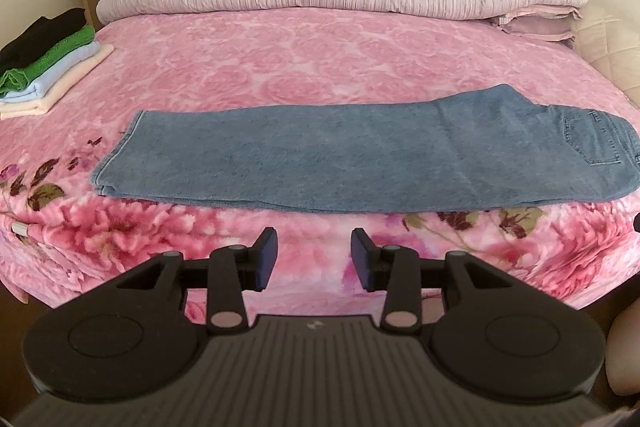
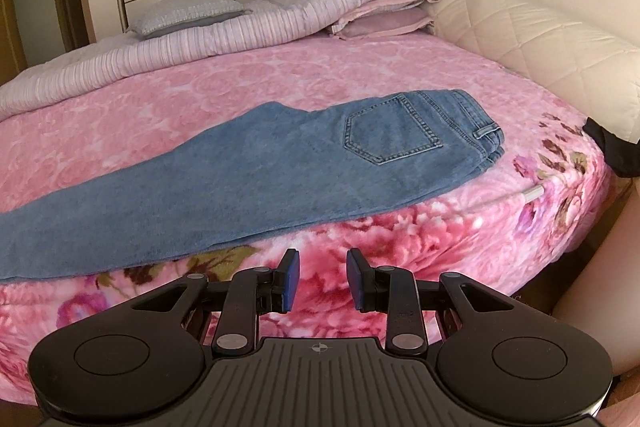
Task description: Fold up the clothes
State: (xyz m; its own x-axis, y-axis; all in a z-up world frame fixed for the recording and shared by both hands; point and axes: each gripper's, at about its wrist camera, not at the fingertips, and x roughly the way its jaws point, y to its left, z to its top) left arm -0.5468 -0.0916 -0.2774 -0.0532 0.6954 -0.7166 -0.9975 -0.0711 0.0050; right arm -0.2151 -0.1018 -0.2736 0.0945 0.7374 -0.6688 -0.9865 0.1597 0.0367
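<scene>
Currently jeans flat along bed front edge, lengthwise-folded. Left tool and right tool released, empty, short of them. Folded stack far left; waistband cut off.

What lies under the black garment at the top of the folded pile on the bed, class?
Under the black garment lie a green piece, a light blue one and a cream one, on the pink blanket. Only their edges show; the rest is covered.
</scene>
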